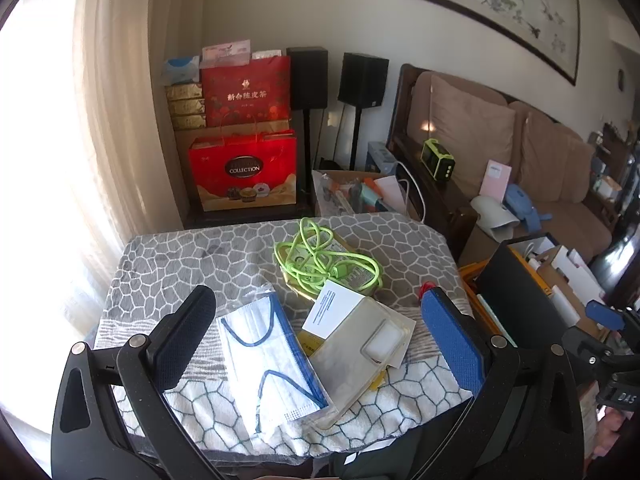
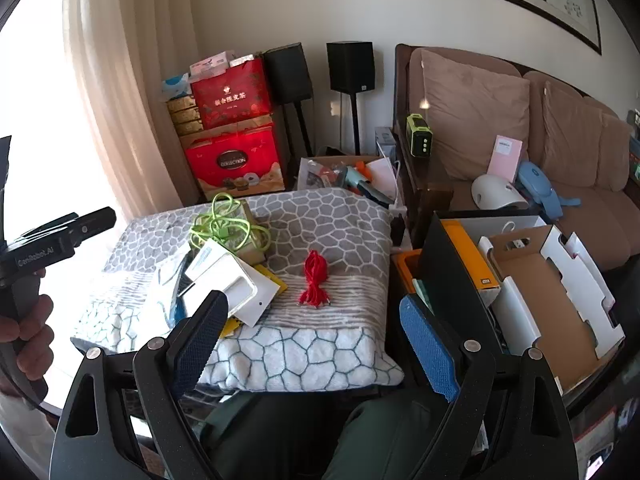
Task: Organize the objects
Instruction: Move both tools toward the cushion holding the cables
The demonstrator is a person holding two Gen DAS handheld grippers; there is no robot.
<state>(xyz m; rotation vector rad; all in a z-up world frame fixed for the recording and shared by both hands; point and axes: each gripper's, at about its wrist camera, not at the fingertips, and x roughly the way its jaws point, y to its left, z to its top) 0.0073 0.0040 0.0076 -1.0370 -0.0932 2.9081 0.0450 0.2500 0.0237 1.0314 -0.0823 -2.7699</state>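
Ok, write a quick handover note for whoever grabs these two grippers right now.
Left gripper: open, empty, hovering over the bagged white face mask and clear plastic packet.
Right gripper: open, empty, above the cushion's near edge.
On the grey patterned cushion: coiled lime-green cable, red cable bundle, white card.
Open cardboard box sits to the right.
Done: nothing visibly. Left: everything.

Brown sofa (image 1: pixel 540 160), sunlit curtain (image 1: pixel 116 100), 2 speakers (image 1: pixel 308 78).

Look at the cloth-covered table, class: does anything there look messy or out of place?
Yes. The green cable lies in a loose tangle over a box, and the face mask packet, clear case and white card overlap askew.
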